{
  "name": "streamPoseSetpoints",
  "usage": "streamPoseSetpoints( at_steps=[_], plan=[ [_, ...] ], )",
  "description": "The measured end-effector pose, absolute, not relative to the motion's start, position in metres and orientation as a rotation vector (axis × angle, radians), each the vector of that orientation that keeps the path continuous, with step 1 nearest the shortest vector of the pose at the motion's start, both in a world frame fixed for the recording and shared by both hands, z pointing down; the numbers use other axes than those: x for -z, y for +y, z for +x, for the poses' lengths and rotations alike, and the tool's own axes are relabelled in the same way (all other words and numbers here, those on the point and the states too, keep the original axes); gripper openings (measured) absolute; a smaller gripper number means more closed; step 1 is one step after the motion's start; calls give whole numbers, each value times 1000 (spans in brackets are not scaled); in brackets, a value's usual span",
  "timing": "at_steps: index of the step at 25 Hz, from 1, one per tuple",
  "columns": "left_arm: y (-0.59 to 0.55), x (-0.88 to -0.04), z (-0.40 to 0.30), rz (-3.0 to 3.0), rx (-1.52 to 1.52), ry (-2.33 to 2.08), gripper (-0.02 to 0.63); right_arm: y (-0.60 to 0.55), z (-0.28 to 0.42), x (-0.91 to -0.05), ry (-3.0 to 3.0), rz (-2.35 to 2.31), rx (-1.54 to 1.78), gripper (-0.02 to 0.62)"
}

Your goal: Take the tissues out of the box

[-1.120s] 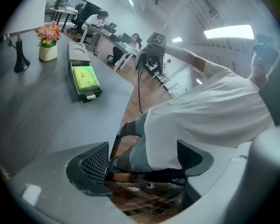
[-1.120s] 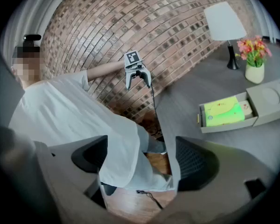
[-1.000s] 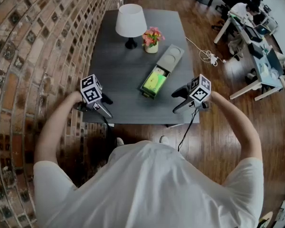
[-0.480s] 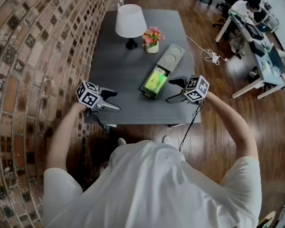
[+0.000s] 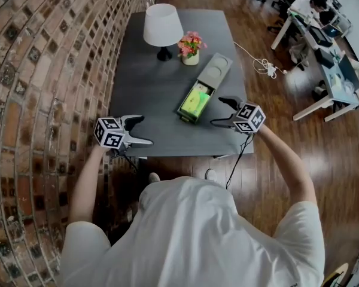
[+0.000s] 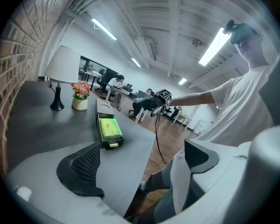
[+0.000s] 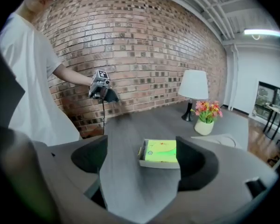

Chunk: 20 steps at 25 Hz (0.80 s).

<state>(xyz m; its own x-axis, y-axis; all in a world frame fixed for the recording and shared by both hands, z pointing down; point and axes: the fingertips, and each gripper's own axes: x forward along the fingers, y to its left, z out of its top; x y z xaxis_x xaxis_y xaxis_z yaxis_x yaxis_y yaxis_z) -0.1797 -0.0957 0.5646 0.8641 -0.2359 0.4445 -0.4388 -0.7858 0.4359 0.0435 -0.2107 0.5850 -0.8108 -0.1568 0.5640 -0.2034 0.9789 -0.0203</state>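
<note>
ok so the long grey tissue box [image 5: 214, 75] sits on the dark grey table [image 5: 149, 82], a bit right of centre, with its long axis running 7 o'clock to 1 o'clock in the head view. the lid part is slid toward the 1 o'clock end. the bright green pack of tissues [image 5: 195, 100] lies exposed in the open tray at the 7 o'clock end, the end nearest the person. the right gripper [image 5: 217, 111] hovers by the table's edge near that open end, not touching it, with the tissues at about 10 o'clock from it. its fingers [image 7: 198, 160] are spread wide and hold nothing. in the right gripper view the green pack shows framed between them but out past the tips, and the box's long axis runs roughly crosswise to where the gripper points. the left gripper [image 5: 145, 130] is over the table's 7 o'clock corner, well apart from the box, which lies at about 2 o'clock from it. its fingers [image 6: 81, 169] are opening right now with nothing between them. imo the right one is the nearer hand for the grab, and i'd guess it needs a wrist twist to pinch across the pack's narrow width. the white-shaded lamp [image 5: 163, 26] and small pot of pink flowers [image 5: 191, 48] up at 12 o'clock are out of the way.
</note>
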Motion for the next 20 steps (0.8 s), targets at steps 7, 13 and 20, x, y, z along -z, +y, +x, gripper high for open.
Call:
streamPoseSetpoints(
  at_steps=[7,13,20],
  plan=[
    [-108,-573,-177,2546,-529,-635,595,-218,62,-583,-2623,468,-117,466],
    [-117,-600,-170,2583,-732,-638,597,-205,72,-575,-2696,615,-142,466],
    [-133,-621,-143,2659,-900,-568,600,-184,86,-574,-2704,772,-112,466]
  ],
)
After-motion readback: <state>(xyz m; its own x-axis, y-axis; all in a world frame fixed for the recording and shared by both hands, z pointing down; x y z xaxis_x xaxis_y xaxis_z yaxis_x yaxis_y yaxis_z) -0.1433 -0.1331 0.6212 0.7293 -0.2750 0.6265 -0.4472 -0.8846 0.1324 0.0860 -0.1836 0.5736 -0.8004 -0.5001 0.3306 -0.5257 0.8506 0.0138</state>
